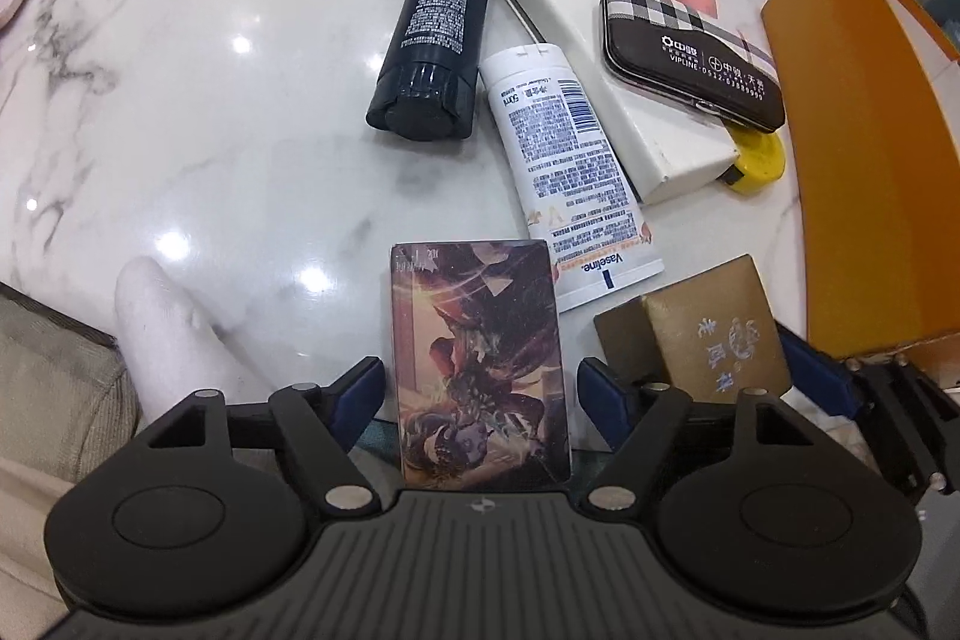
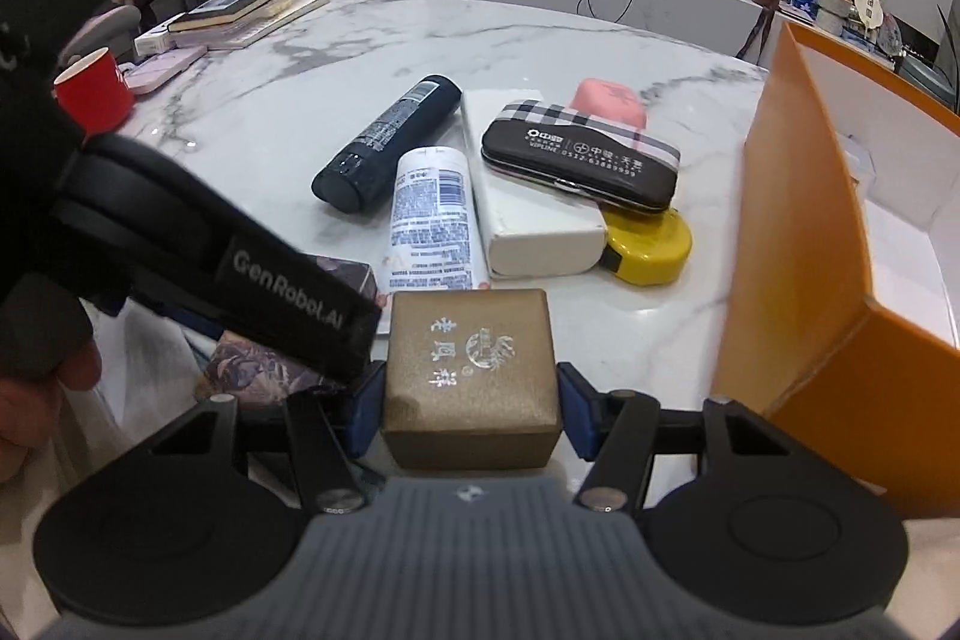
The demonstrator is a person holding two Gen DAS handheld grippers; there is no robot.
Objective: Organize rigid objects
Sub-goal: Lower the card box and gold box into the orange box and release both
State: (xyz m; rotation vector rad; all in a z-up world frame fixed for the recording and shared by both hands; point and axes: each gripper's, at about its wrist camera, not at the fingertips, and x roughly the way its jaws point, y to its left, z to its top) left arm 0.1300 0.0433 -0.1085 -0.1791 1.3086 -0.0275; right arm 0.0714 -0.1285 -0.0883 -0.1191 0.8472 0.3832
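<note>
My left gripper [image 1: 480, 388] stands around a printed card box [image 1: 480, 364] at the table's near edge; its blue pads sit a little apart from the box sides, so it is open. My right gripper [image 2: 471, 403] is shut on a gold jewelry box [image 2: 471, 370], also seen in the left wrist view [image 1: 714, 334]. On the marble table [image 1: 210, 100] lie a black bottle [image 1: 429, 34], a white Vaseline tube [image 1: 564, 160], a white box [image 1: 600, 58], a plaid-topped dark case [image 1: 690, 52], a yellow tape measure [image 2: 648, 241] and a pink object [image 2: 609, 100].
An open orange box [image 2: 798, 232] with a white inside stands at the right. Books [image 2: 240, 7] and a red mug [image 2: 93, 91] sit at the far left. The left gripper's body [image 2: 210, 244] crosses the right wrist view at left.
</note>
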